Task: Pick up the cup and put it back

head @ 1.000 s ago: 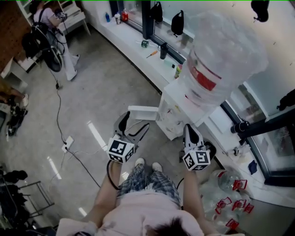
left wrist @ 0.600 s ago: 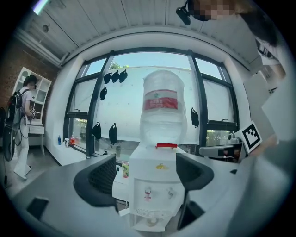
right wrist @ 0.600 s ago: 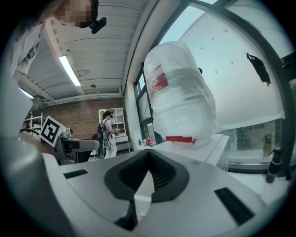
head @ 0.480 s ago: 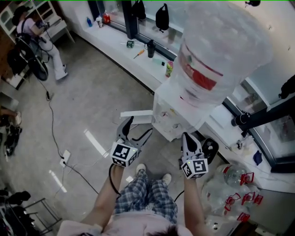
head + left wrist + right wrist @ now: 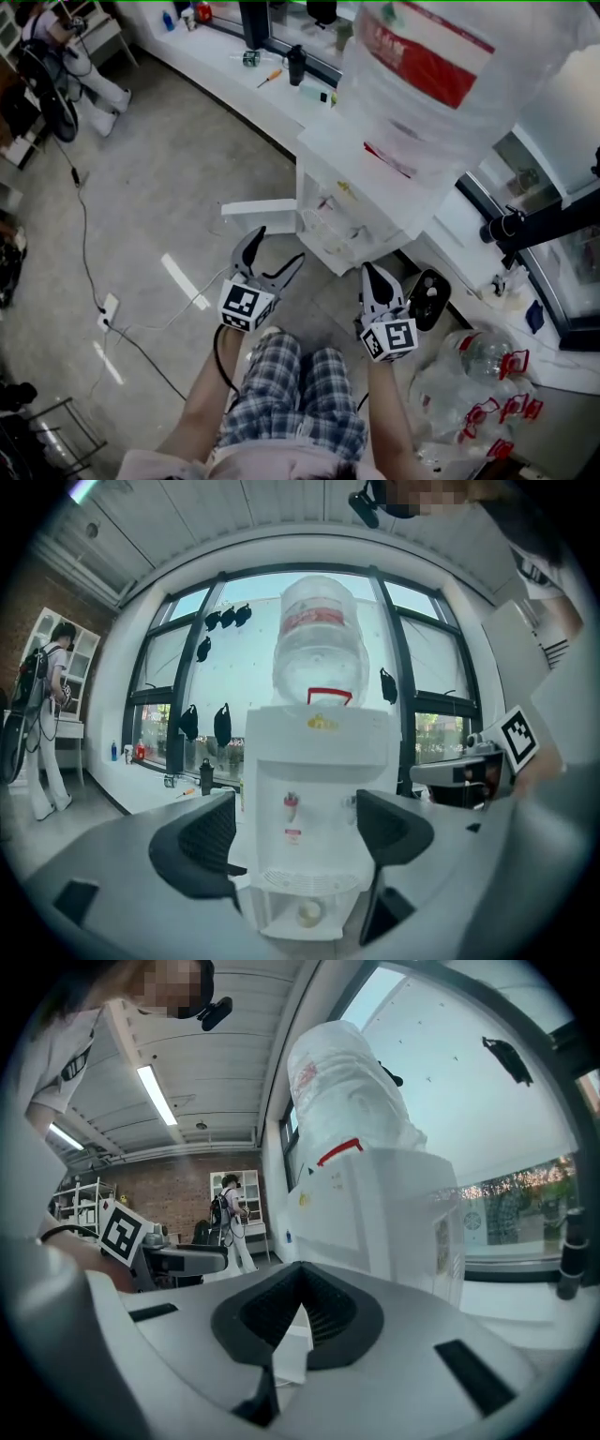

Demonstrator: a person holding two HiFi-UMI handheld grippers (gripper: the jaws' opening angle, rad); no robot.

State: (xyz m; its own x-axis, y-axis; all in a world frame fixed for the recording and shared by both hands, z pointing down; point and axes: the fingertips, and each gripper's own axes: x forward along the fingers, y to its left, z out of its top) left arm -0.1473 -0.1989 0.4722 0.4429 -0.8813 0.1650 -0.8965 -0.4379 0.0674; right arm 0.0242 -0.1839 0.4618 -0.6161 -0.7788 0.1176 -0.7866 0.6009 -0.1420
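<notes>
A white water dispenser (image 5: 361,202) with a large clear bottle (image 5: 441,66) on top stands in front of me. In the left gripper view a small pale cup (image 5: 307,913) sits in the open lower compartment of the dispenser (image 5: 314,789). The compartment's door (image 5: 258,208) hangs open to the left. My left gripper (image 5: 278,246) is open and empty, aimed at the dispenser front, short of it; the cup shows low between its jaws (image 5: 295,846). My right gripper (image 5: 368,272) is shut with nothing in it, beside the dispenser's right flank (image 5: 300,1312).
A white counter (image 5: 262,89) with small items runs under the windows behind. Several empty bottles (image 5: 469,375) lie on the floor at lower right, next to a black object (image 5: 427,300). A cable (image 5: 94,281) crosses the floor; a person (image 5: 56,47) stands far left.
The dispenser has come closer and fills more of the head view. Both grippers keep about the same places; left stays open, right stays shut.
</notes>
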